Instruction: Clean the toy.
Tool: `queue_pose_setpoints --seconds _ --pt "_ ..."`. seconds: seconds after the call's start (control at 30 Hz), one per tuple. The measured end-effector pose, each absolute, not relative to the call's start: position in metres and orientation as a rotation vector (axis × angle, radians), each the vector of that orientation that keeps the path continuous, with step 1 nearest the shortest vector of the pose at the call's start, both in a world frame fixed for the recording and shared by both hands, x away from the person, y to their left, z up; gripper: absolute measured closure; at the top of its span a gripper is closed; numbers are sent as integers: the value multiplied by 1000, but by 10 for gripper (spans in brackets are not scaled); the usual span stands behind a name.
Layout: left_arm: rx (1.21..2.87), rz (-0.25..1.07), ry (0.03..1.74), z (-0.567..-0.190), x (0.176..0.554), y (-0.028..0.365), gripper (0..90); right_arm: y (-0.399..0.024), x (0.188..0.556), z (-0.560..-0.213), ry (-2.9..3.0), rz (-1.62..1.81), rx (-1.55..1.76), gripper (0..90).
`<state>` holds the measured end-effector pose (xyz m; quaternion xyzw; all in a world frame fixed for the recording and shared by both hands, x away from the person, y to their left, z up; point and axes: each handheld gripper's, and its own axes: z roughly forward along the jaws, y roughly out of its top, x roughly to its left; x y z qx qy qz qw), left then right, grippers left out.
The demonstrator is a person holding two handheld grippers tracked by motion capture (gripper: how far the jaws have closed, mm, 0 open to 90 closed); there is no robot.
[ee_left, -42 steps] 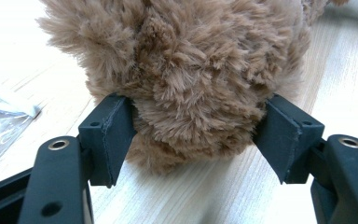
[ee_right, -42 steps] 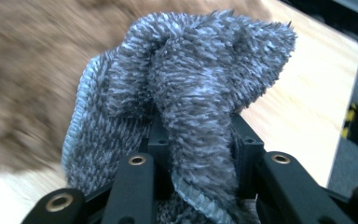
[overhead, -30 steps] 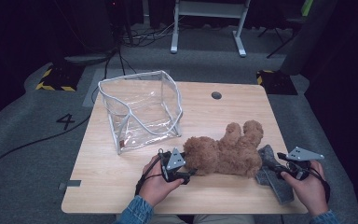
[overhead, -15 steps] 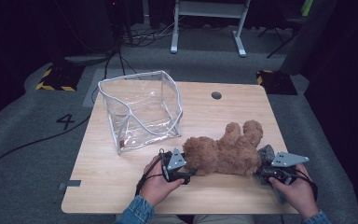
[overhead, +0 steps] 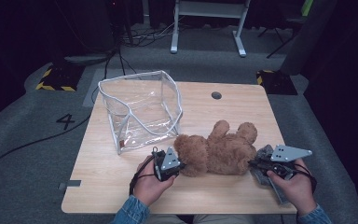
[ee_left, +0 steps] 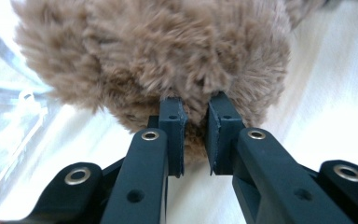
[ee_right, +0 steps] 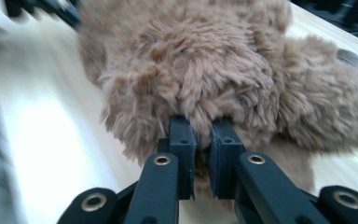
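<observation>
Pinching the plush at both ends, the two grippers now have the brown teddy bear (overhead: 221, 150) caught between them on the light wooden table (overhead: 121, 186), just in front of and to the right of the clear plastic zip bag (overhead: 140, 109) that stands open-topped near the table's left rear. A second ago both sets of jaws stood wide at the bear's sides; they have just been closing, and in the left gripper view the left gripper (ee_left: 195, 122) has its black pads drawn close together with a tuft of fur squeezed in the narrow gap between them. The right gripper (ee_right: 204, 140) shows the same in its own view: pads nearly together, biting into the shaggy fur at the bear's other end. From above, the left gripper (overhead: 167, 163) sits against the bear's rounded left end, nearest the bag, and the right gripper (overhead: 269, 163) against its right end, where it has come in from farther out at the table's right edge. The bear lies in the same spot on the wood, its limbs pointing away from the person. With both grips taken, the toy looks ready to be lifted, most likely toward the bag, though thin pinches of fur alone may slip as the weight comes on.
</observation>
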<state>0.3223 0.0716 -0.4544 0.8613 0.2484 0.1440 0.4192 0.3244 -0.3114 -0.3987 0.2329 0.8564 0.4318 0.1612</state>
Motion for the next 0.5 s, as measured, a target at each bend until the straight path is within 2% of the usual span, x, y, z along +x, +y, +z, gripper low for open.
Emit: queue_pose_setpoints --seconds 0.2,0.4,0.47,0.5 --pt "2189 348 680 -444 311 93 804 -285 313 -378 2487 1329 609 829" --pt "2138 385 747 -446 312 108 782 -270 322 -381 2486 1236 625 801" --pt "2075 370 758 -449 313 110 718 -267 329 -389 2469 1183 642 786" --pt "2040 379 769 -450 314 111 654 -269 333 -392 2461 1163 639 781"
